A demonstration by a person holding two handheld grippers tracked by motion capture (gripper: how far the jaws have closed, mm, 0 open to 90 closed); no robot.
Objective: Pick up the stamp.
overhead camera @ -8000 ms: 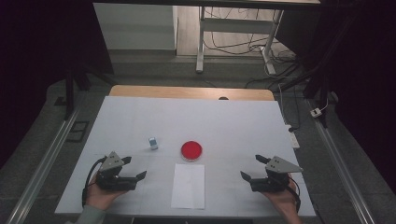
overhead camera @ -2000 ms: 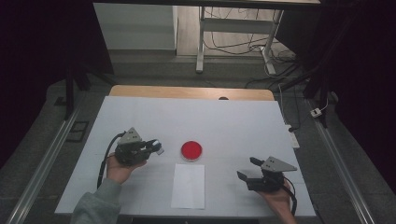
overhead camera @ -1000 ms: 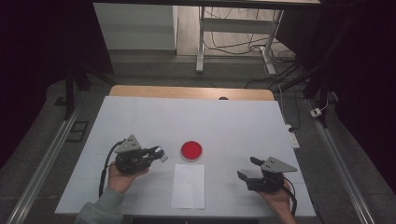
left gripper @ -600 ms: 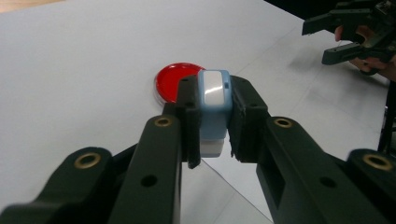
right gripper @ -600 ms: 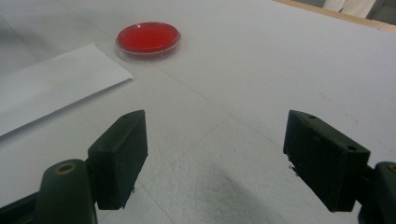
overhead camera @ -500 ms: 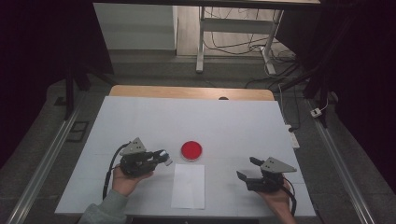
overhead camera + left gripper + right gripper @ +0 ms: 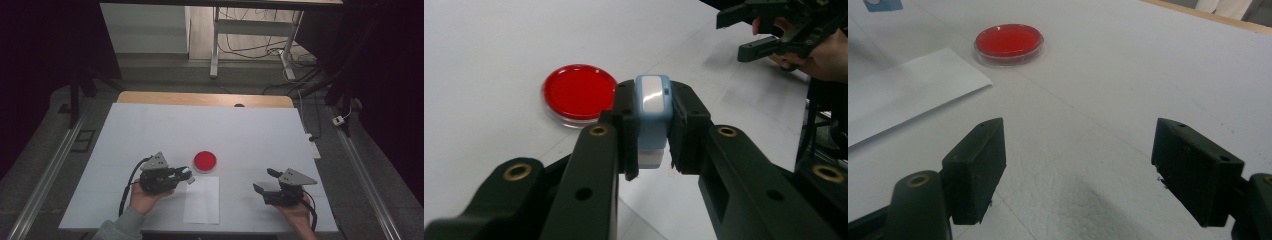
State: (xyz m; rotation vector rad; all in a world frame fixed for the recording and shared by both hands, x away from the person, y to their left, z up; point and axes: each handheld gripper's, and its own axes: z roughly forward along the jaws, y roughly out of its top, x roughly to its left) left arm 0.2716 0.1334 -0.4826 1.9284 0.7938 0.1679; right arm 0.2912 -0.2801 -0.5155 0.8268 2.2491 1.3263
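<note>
My left gripper (image 7: pixel 186 175) is shut on a small light-blue and white block (image 7: pixel 653 100), which stands upright between the black pads (image 7: pixel 626 125). It hovers at the top left corner of a white paper sheet (image 7: pixel 201 200), just in front of a red round dish (image 7: pixel 205 161) (image 7: pixel 580 92). My right gripper (image 7: pixel 263 179) (image 7: pixel 1078 165) rests near the table's front right with its jaws wide open and nothing between them. The right gripper view has the dish (image 7: pixel 1008 42) ahead to the left and the sheet (image 7: pixel 908 85) beside it.
The white table (image 7: pixel 250 130) has a wooden strip along its far edge. A power strip (image 7: pixel 314 149) lies at the right edge. Metal rails run along both sides, and cables trail on the floor beyond.
The blue block, which lay on the table at first, is now in my left gripper. That gripper has moved right, towards the sheet's corner. The right gripper has stayed put.
</note>
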